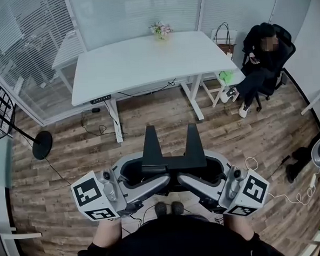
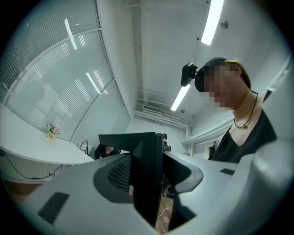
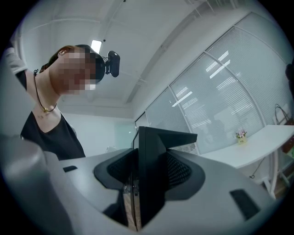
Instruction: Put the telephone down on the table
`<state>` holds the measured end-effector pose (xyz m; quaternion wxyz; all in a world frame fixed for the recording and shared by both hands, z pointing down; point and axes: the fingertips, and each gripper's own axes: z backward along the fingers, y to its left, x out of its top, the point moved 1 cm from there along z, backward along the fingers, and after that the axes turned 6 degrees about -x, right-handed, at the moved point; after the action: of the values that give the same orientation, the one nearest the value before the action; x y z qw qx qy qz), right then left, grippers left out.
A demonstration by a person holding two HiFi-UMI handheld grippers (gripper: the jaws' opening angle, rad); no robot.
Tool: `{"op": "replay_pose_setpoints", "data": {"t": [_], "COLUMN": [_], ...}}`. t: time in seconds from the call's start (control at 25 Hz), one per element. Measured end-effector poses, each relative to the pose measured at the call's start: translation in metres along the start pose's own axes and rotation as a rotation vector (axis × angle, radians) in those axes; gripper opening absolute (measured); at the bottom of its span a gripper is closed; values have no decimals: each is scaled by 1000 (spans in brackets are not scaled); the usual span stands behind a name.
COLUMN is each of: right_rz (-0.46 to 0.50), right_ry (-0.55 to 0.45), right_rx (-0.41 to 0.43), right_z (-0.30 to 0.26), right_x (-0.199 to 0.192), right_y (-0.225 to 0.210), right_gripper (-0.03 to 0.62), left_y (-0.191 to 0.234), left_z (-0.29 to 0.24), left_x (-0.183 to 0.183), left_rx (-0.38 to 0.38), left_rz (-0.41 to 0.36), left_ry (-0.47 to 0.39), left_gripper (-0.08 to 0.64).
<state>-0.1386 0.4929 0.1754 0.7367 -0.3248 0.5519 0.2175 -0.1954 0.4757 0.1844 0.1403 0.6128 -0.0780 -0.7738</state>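
Pointing ahead over the wood-plank floor [image 1: 70,157], the grey-bodied left gripper [image 1: 151,129] and right gripper [image 1: 192,127] are held side by side at 6 o'clock, close to the body. Each pair of black jaws is seen pressed together, with nothing gripped between them. The long white rectangular table [image 1: 139,61] is set at 12 o'clock, well apart from both, with a small vase of pale flowers [image 1: 160,30] at its far edge. Where the telephone lies cannot be told.

White rectangular table [image 1: 139,61] standing on wood floor [image 1: 71,173].
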Motion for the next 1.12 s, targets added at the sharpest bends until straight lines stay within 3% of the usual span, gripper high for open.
{"op": "replay_pose_setpoints", "data": {"t": [0.56,1.12], "right_rz": [-22,-12], "right_ry": [-26,-33], "right_rx": [-45,-42], "right_z": [-8,-20], "right_x": [-26,-24], "right_y": [24,6], "right_gripper": [210,210], "left_y": [-7,13], "left_z": [31,28], "left_x": [-10,-5], "left_rx": [-39,-37], "left_rz": [11,3], "left_ry": [42,38], "left_gripper": [210,210]}}
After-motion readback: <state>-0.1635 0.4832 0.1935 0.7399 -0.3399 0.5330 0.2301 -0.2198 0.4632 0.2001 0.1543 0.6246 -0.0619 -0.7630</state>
